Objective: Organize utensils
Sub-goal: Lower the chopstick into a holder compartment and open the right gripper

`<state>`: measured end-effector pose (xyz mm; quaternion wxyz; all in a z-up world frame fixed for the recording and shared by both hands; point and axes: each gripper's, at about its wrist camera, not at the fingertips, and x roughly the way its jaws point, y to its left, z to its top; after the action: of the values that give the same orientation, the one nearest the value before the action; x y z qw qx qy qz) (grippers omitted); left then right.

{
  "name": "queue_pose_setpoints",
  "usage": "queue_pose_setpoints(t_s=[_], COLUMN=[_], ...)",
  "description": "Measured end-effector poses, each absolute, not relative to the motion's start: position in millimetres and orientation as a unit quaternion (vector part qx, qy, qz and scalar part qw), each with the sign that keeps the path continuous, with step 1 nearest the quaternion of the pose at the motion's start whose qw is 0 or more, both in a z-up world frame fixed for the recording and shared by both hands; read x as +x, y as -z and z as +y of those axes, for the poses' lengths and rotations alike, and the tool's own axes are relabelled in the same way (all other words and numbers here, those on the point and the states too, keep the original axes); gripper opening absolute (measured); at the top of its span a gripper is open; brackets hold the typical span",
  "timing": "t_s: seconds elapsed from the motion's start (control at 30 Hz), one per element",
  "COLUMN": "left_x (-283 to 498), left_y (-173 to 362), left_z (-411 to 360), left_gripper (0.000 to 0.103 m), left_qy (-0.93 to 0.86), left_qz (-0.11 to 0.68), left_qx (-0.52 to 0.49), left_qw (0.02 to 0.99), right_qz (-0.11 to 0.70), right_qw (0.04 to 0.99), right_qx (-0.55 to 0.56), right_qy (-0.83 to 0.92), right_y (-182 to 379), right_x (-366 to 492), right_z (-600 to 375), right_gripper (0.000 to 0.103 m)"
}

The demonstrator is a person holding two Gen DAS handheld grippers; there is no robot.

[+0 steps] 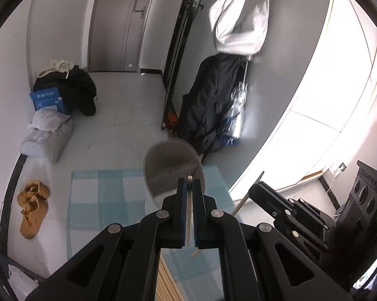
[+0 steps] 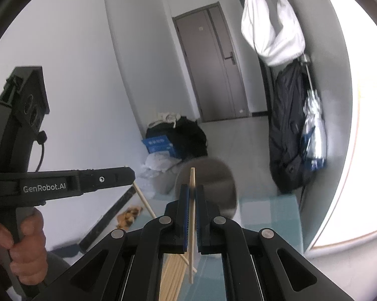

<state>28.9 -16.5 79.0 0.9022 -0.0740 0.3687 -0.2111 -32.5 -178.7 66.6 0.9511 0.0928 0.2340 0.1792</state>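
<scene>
My left gripper (image 1: pixel 188 181) is shut on a pale wooden chopstick (image 1: pixel 189 213), which runs upright between the blue pads with its tip just past them. A grey holder (image 1: pixel 171 168) stands blurred beyond it on a blue checked cloth (image 1: pixel 108 198). In the right wrist view my right gripper (image 2: pixel 192 188) is shut on a second chopstick (image 2: pixel 192 175), with the grey holder (image 2: pixel 211 183) behind it. Each gripper shows in the other's view: the right gripper (image 1: pixel 257 185) and the left gripper (image 2: pixel 132 174), each with a stick slanting down. Several loose chopsticks (image 2: pixel 173 276) lie below.
A person's hand (image 2: pixel 25 245) grips the left handle. On the floor are tan shoes (image 1: pixel 33 205), bags and a blue box (image 1: pixel 49 100). A dark coat (image 1: pixel 213 100) and a white garment (image 1: pixel 241 22) hang on the wall beside a bright window. A grey door (image 2: pixel 213 65) is at the back.
</scene>
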Motion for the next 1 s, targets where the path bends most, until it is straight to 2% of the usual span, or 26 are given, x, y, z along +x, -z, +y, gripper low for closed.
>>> queue_pose_setpoints(t_s=[0.43,0.77,1.0], left_x=[91,122,136], left_y=[-140,-119,-90], left_z=[-5,-6,-10], left_gripper=[0.0,0.0,0.0], left_qy=[0.212,0.214,0.218], left_qz=[0.328,0.328,0.359], left_qx=[-0.085,-0.058,-0.038], left_qw=[0.917,0.918,0.907], right_qz=[0.171,0.153,0.185], right_qw=[0.965,0.962,0.947], right_qx=[0.051,0.005,-0.026], right_qy=[-0.191,-0.227,-0.261], right_y=[-151,-123,-85], right_x=[42,91,100], right_z=[-180,-162,-151], right_gripper=[0.004,0.004,0.004])
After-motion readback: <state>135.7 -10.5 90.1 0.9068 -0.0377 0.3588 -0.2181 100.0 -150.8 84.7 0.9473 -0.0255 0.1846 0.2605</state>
